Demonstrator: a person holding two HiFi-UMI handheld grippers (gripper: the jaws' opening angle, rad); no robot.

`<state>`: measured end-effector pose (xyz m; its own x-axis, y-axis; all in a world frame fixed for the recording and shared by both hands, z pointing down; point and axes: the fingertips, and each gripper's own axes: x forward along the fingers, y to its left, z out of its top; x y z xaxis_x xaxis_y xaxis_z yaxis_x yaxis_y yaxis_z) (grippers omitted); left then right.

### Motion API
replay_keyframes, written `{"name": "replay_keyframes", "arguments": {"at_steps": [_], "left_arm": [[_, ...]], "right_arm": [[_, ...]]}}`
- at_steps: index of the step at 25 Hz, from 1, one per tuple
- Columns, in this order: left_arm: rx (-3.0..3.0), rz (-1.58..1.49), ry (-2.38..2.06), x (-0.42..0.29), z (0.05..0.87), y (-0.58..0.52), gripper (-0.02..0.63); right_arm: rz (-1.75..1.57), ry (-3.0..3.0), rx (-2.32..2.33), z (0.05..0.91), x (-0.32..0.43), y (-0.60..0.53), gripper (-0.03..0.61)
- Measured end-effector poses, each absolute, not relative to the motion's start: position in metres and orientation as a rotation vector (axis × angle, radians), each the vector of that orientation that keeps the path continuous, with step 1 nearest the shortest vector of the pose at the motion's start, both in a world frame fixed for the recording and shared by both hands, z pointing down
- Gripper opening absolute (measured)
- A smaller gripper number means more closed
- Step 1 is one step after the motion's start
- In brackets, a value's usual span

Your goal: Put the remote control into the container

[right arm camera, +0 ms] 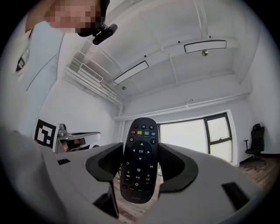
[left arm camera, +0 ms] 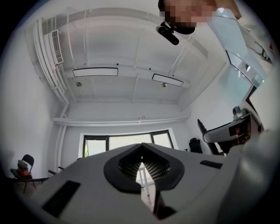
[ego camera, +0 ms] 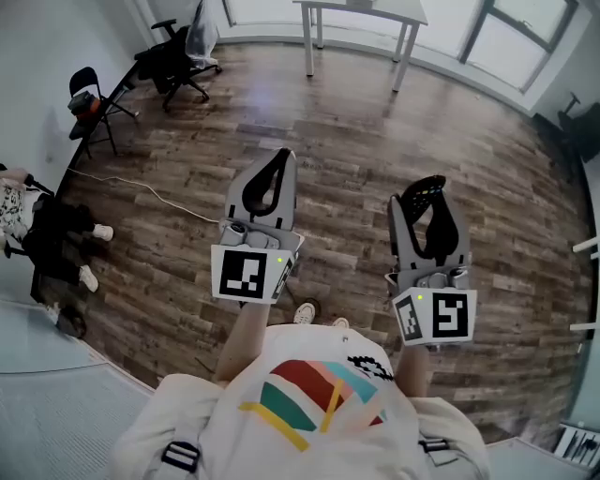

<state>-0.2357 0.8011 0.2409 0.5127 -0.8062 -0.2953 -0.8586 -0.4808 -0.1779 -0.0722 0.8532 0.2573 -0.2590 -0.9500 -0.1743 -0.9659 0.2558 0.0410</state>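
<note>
Clamped upright between the jaws of the right gripper (right arm camera: 140,149): a black remote control (right arm camera: 140,159), button face toward that gripper's camera, coloured keys near its top, both pads pressing its sides. Seen only in the right gripper view, those keys; in the head view, no more than a dark sliver at the jaw tips.

Pressed together at the tips, the jaws of the left gripper (left arm camera: 141,162), with nothing between them; through the slit below the tips, in the left gripper view alone, a pale leg of the white table (ego camera: 405,13).

From the head view only: both grippers held up over the wooden floor (ego camera: 356,159), well apart from the table and on its near side, left gripper beside the right, marker cubes toward the person's striped shirt (ego camera: 319,394). Left of the table, a black office chair (ego camera: 178,61); farther left, a folding chair (ego camera: 89,108).

From the gripper views only: white ceiling, long light strips (right arm camera: 205,46), and a wide window (left arm camera: 127,142).
</note>
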Motion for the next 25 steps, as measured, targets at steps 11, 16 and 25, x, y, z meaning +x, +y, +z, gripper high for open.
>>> {"name": "replay_keyframes", "arguments": {"at_steps": [11,16,25], "left_arm": [[-2.439,0.240,1.427,-0.244,0.245,0.806,0.008],[-2.431,0.235,1.424,-0.228,0.247,0.811,0.008],[-2.429,0.235,1.446,-0.197,0.256,0.824,0.008]], "right_arm": [[0.162,2.413,-1.824,0.263,-0.069,0.845,0.255],[0.192,2.404,-1.834,0.261,-0.049,0.845,0.255],[0.144,2.416,-1.862,0.284,-0.008,0.861,0.255]]}}
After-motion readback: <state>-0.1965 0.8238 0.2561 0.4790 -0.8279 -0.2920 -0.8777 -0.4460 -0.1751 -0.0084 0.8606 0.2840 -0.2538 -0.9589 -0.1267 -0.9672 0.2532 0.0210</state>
